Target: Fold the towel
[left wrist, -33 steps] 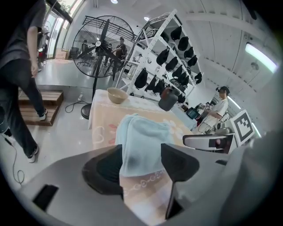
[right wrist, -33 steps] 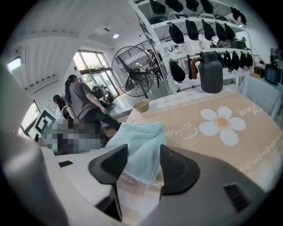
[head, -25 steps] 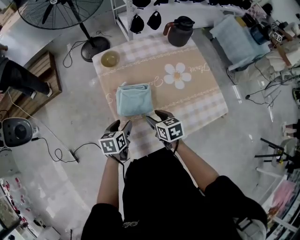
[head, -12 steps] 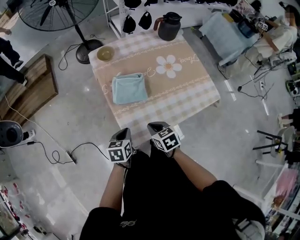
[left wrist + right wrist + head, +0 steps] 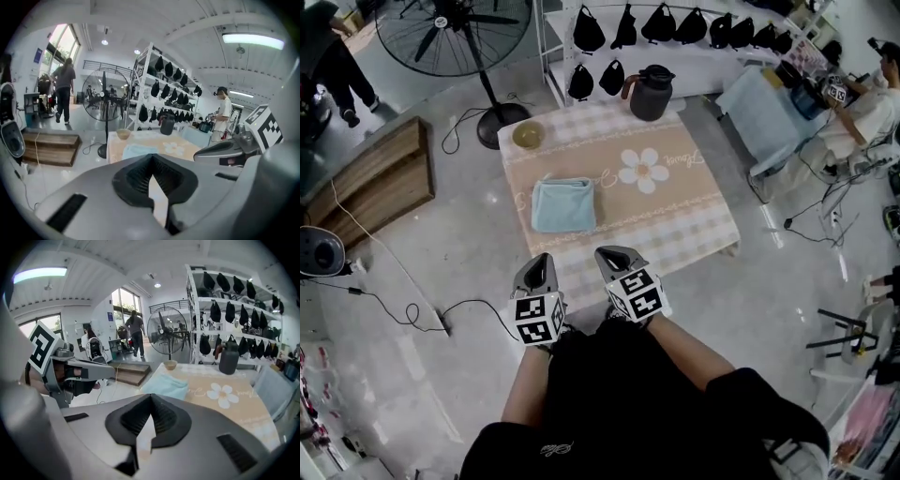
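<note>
The light blue towel (image 5: 563, 204) lies folded into a small square on the left part of the low table (image 5: 694, 234), also seen as a pale patch in the left gripper view (image 5: 139, 151) and in the right gripper view (image 5: 165, 386). Both grippers are held close to my body, short of the table's near edge and apart from the towel. My left gripper (image 5: 536, 272) is shut with nothing in it. My right gripper (image 5: 614, 258) is shut and empty too. In their own views the jaws (image 5: 157, 187) (image 5: 149, 425) meet at the tips.
A small bowl (image 5: 527, 136) sits at the table's far left corner and a dark jug (image 5: 652, 92) at its far edge. A standing fan (image 5: 455, 33), a rack of black caps (image 5: 675, 28), a wooden platform (image 5: 380, 183) and floor cables (image 5: 403, 309) surround the table.
Both grippers drew back from the towel's near edge toward my body and rose, and their jaws closed empty. The towel stays folded on the table.
</note>
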`<control>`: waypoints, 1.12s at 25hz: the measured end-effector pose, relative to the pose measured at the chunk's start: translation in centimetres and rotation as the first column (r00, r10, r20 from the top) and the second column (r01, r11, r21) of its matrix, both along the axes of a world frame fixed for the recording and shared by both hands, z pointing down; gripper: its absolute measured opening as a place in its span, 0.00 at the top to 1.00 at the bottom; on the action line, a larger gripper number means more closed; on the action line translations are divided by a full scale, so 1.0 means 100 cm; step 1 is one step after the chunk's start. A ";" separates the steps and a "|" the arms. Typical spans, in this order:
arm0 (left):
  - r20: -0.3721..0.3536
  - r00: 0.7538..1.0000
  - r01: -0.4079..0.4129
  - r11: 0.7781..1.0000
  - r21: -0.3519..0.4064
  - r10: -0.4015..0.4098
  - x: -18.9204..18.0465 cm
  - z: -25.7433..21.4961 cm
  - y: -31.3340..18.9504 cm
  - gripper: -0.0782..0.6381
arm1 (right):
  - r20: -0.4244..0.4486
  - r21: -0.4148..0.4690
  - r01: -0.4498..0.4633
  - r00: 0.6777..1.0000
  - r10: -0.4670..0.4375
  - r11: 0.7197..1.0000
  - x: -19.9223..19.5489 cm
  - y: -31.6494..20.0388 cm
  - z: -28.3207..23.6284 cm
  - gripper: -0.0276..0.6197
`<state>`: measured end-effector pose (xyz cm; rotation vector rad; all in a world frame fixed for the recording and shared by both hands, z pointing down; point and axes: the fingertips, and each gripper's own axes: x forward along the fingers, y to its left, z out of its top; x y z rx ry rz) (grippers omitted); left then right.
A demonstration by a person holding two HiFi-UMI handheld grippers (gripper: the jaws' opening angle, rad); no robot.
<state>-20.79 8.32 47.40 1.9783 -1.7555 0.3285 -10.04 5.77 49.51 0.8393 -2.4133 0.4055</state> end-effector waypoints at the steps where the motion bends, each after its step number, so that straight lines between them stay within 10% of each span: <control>1: 0.012 1.000 0.025 0.999 0.038 -0.025 -0.002 -0.015 -0.007 0.88 | 0.019 0.030 0.012 1.000 -0.013 0.999 -0.001 -0.008 -0.014 0.95; 14: 0.018 0.996 0.079 0.933 0.352 -0.091 0.031 -0.178 -0.051 0.88 | 0.223 0.328 -0.012 0.973 -0.065 0.944 0.027 -0.063 -0.188 0.95; 28: 0.095 0.988 0.075 0.914 0.398 -0.122 0.042 -0.212 -0.039 0.88 | 0.285 0.444 -0.080 0.957 -0.055 0.893 0.044 -0.060 -0.241 0.95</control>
